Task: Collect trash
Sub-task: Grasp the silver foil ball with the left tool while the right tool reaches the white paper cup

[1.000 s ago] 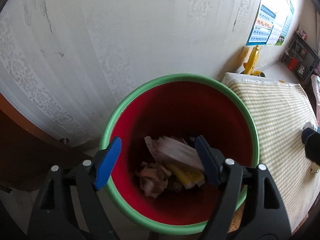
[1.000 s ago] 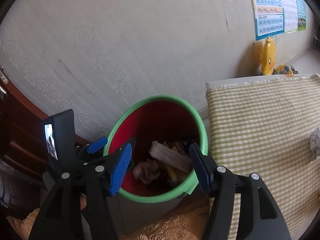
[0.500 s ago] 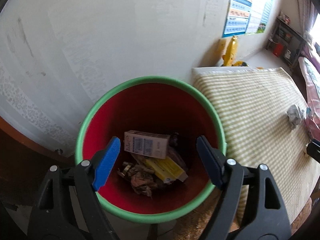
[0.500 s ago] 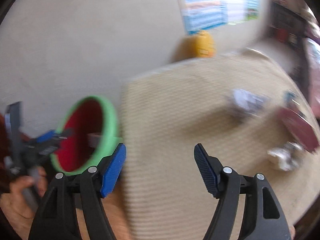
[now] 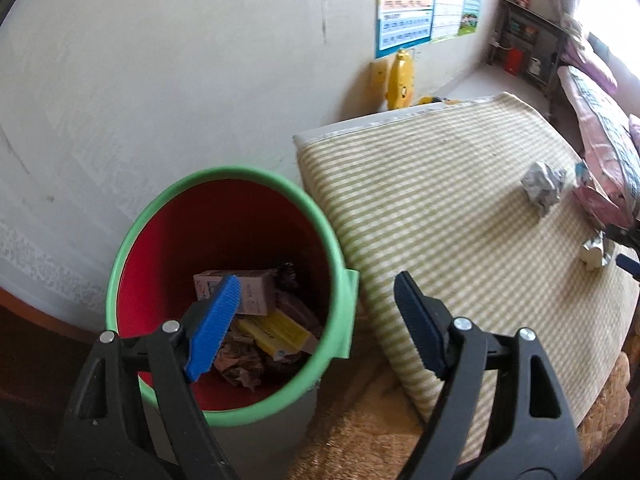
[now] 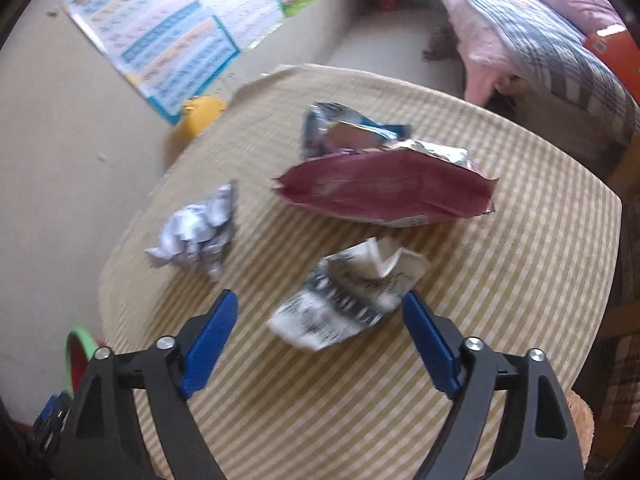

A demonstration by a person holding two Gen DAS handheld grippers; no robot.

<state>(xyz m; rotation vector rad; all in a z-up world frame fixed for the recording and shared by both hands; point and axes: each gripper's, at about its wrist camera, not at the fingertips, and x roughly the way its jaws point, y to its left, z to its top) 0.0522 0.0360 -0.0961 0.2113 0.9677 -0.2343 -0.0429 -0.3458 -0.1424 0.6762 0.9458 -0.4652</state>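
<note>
Okay, your right gripper (image 6: 316,340) has just been opening and now stands spread and empty, its jaws bracketing the crumpled white wrapper (image 6: 348,300) just beyond the tips, probably the next pick. Left gripper (image 5: 316,324), also spread, holds nothing and hangs over the bin (image 5: 224,280)'s right rim. Maroon bag (image 6: 384,192), foil wrapper (image 6: 344,128) and paper ball (image 6: 196,232) lie farther out on the striped mat (image 6: 520,280).

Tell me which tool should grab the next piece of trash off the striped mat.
Right. The right tool is open directly over the crumpled white wrapper on the striped mat, its jaws just opened wider. The left tool is open by the green bin, away from the loose trash.
</note>
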